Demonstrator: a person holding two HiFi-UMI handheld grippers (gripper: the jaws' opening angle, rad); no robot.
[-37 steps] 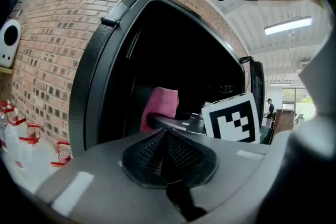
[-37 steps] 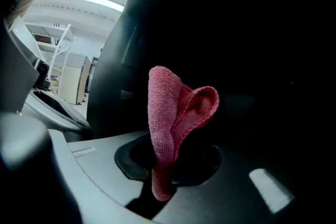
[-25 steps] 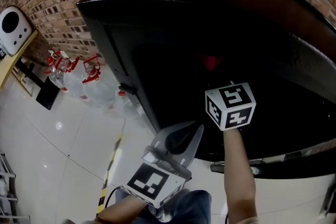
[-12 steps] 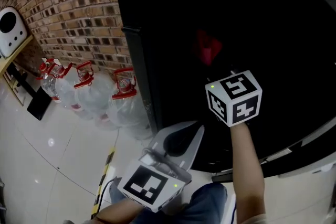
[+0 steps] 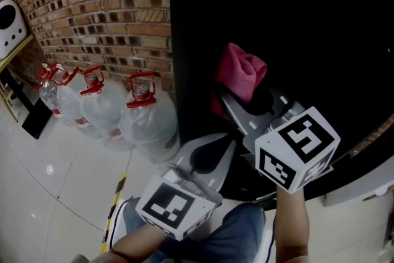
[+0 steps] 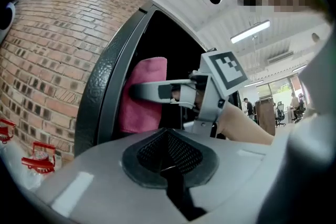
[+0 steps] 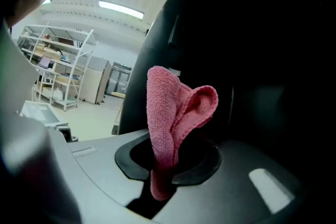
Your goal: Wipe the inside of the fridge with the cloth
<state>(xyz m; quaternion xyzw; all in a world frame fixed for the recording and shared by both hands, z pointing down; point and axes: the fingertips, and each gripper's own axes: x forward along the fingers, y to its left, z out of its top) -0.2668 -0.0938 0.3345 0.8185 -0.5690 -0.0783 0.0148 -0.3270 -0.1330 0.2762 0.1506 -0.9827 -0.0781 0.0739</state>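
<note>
Right now my right gripper (image 5: pixel 249 109) is pinching the pink cloth (image 5: pixel 241 74) by its lower end, so a folded lobe stands up beyond the tips. It sits just in front of the black fridge (image 5: pixel 320 28), whose dark bulk fills the far right of the scene. My left gripper (image 5: pixel 211 160) sits nearer and lower, its jaws pressed together on nothing. I can't make out shelves or walls in that darkness, so I judge the wiping is only about to begin. To do it well, I'd lay the loose lobe flat on the surface rather than the hard tips and sweep in overlapping strokes. I'd also hold the pinch firm, since only a narrow end of the cloth is caught.
</note>
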